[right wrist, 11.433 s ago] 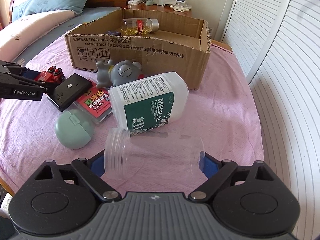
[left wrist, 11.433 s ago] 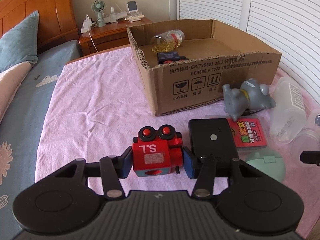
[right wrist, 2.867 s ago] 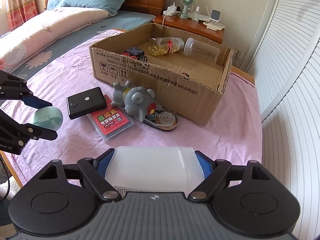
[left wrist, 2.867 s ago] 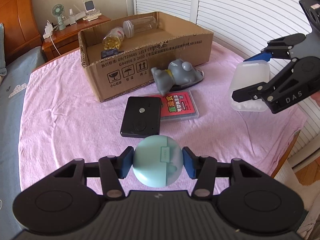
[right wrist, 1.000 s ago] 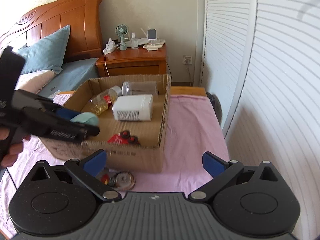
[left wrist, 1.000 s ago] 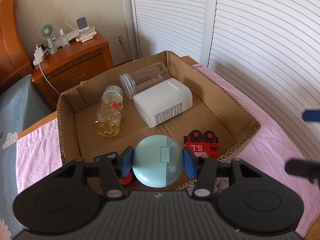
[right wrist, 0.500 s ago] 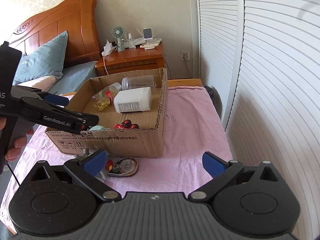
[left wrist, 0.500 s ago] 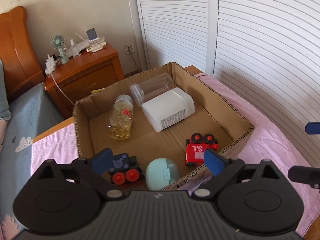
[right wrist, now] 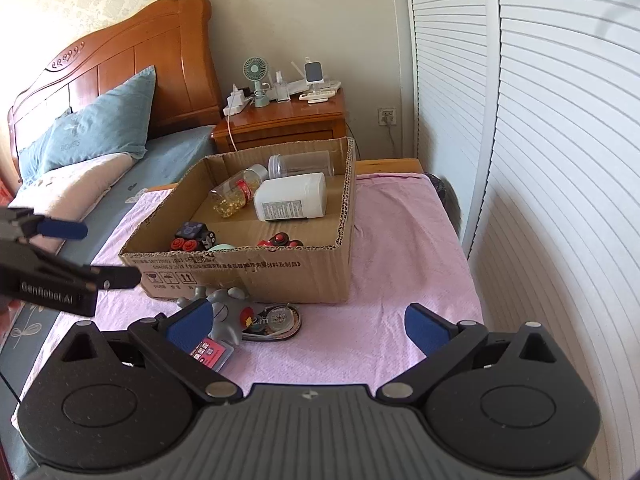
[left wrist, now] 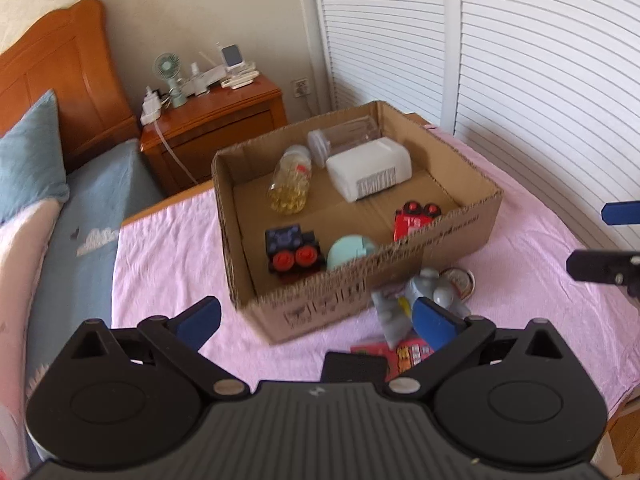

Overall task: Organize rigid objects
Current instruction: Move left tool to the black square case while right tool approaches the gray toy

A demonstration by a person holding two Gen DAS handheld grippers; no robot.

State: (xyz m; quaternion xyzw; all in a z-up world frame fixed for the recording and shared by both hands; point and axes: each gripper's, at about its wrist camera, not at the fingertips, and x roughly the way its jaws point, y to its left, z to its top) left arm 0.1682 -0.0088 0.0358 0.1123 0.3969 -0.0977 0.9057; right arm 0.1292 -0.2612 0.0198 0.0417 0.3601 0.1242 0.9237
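The cardboard box [left wrist: 440, 236] on the pink cloth holds a mint round case [left wrist: 348, 250], a red toy train [left wrist: 416, 216], a dark toy train [left wrist: 292, 250], a white bottle [left wrist: 368, 174], a clear jar [left wrist: 344, 140] and a capsule bottle [left wrist: 290, 186]. A grey elephant toy [left wrist: 434, 292], a round tin [left wrist: 460, 278], a red card pack [left wrist: 408, 354] and a black device [left wrist: 354, 368] lie in front of the box. My left gripper [left wrist: 316, 322] is open and empty above the box's near edge. My right gripper [right wrist: 308, 324] is open and empty, over the elephant [right wrist: 230, 308] and tin [right wrist: 278, 318].
A bed with a blue pillow [right wrist: 96, 128] and wooden headboard [right wrist: 132, 52] lies to the left. A nightstand [right wrist: 284, 120] with a fan stands behind the box. White louvred doors [right wrist: 540, 160] run along the right. The table edge [left wrist: 624, 400] is at the right.
My left gripper has pulled back and up from the box, open, with the mint case left inside. My right gripper has drawn slightly back. Both stay empty.
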